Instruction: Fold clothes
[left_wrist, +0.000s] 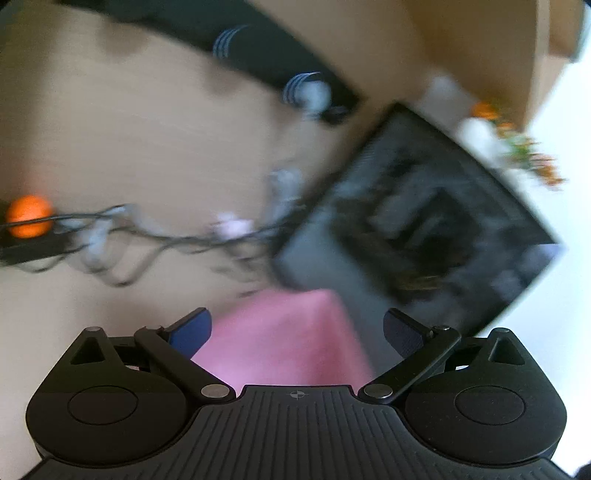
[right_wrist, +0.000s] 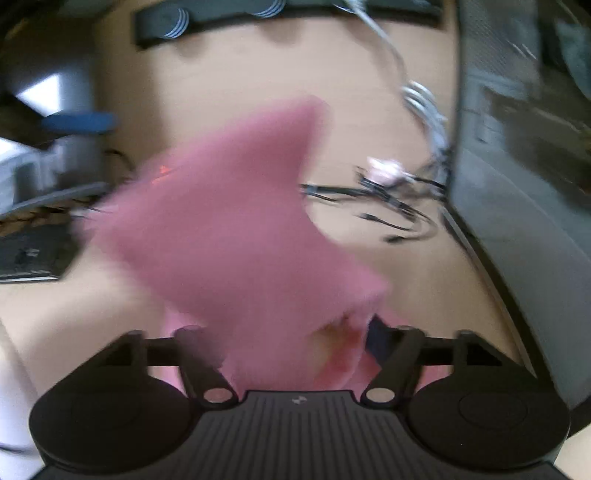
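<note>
left tool: fingers apart, empty; pink cloth just beyond, on surface | right tool: fingers apart; cloth draped between, blurred | risk: cloth may slip and unfold; cables beyond could snag

No readable text in either view.
Both pictures are motion-blurred; the dark box at the right of the left wrist view bears a pattern too smeared to read, and each hand-held gripper body shows only a small wordless emblem at lower centre.
</note>
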